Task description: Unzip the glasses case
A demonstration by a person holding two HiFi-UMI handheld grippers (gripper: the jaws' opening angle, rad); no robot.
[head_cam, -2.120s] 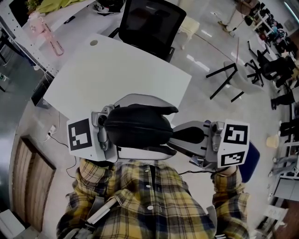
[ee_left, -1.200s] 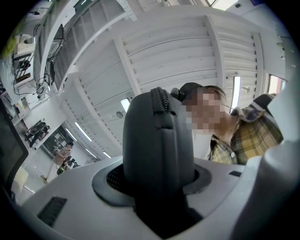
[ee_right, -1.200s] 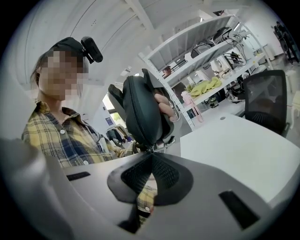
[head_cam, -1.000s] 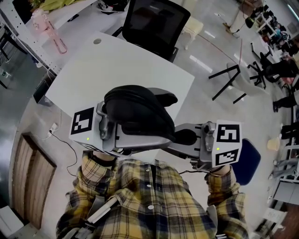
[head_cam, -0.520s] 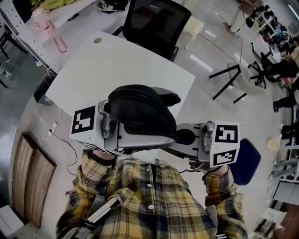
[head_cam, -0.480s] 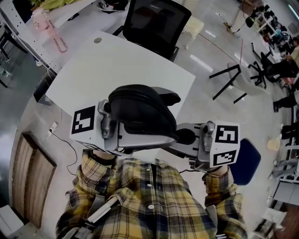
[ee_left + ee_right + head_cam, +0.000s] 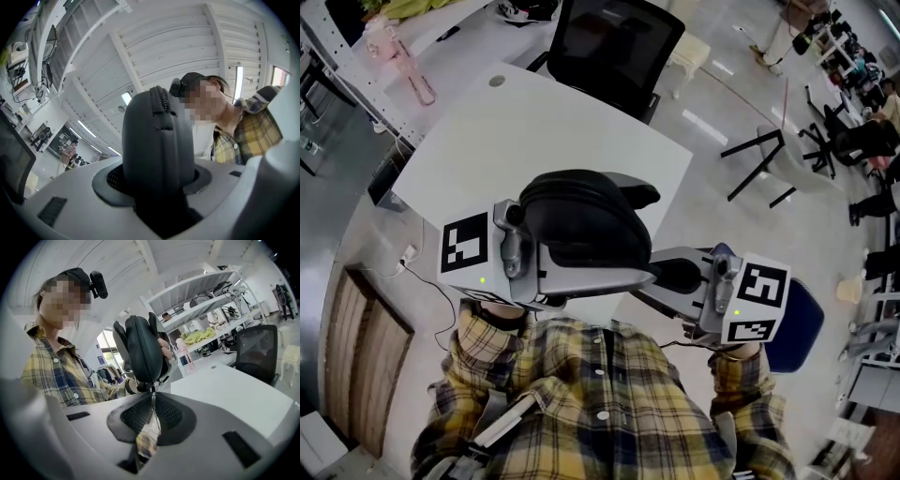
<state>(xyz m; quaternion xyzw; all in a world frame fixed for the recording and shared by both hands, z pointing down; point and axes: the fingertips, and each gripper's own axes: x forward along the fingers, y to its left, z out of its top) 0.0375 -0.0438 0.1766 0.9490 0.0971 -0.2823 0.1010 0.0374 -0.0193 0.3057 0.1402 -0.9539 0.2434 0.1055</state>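
The black glasses case is held up in front of the person's chest, above the near edge of the white table. My left gripper is shut on it, one grey jaw on each side; in the left gripper view the case stands upright between the pads of that gripper. My right gripper reaches in from the right, just under the case's end. In the right gripper view the case hangs ahead, and the thin metal zipper pull runs down into the closed jaws of the right gripper.
A black office chair stands at the table's far side. A pink bottle sits on a desk at the back left. More chairs stand on the floor to the right. The person's plaid shirt fills the bottom.
The left gripper lifted and tilted the case over the last two seconds, then held nearly still. The right gripper has shifted slightly to the right and turned a little.
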